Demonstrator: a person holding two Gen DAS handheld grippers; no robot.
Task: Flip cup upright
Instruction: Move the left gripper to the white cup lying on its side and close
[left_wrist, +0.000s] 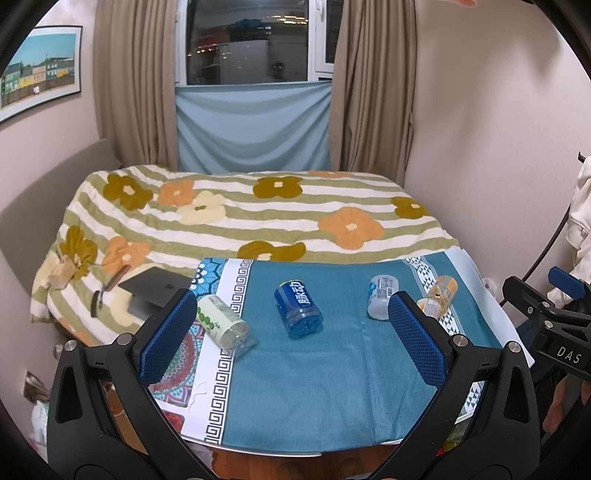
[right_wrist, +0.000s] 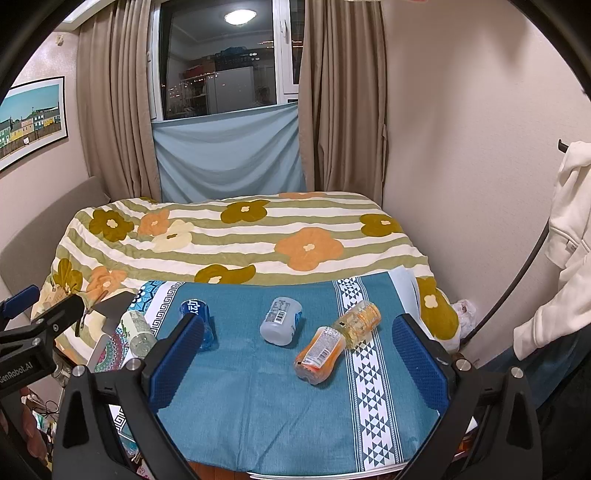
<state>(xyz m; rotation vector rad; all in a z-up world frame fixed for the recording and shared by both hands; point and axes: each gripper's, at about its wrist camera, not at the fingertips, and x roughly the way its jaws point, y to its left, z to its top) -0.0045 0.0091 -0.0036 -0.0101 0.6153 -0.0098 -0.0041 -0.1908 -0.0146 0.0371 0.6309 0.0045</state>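
We list five cups cut from bottles, all lying on their sides on the teal tablecloth (left_wrist: 295, 387), none upright.

Item one: blue cup (left_wrist: 298, 308), white characters on its label, near the middle of the cloth in the left wrist view, its ribbed base turned toward the camera. In the right wrist view it is partly hidden behind the left finger of the right gripper.

Item two: clear cup with green-and-white label (left_wrist: 223, 322), at the left border of the cloth, lying across the white key-pattern band, just beside the left finger pad (left_wrist: 168, 338) of the left gripper in that view.

Item three: pale white cup with barcode label (right_wrist: 281, 322), right of centre, well apart from the blue one.

Item four: orange cup (right_wrist: 320, 353), tipped over just right of the white one.

Item five: clear yellowish cup (right_wrist: 357, 322), lying on the triangle-pattern band, touching or nearly touching the orange one; we cannot tell which.

Tools: left gripper (left_wrist: 293, 341) and right gripper (right_wrist: 299, 360), each with blue pads spread wide and nothing between them, both hanging above the near edge of the cloth.

Surroundings: flowered striped blanket (left_wrist: 258, 218) behind the table, a dark laptop (left_wrist: 155, 291) on it at left, beige curtains (left_wrist: 136, 85) framing a window (left_wrist: 247, 40), a framed picture (left_wrist: 38, 70) on the left wall, a white garment (right_wrist: 569, 236) hanging at right.
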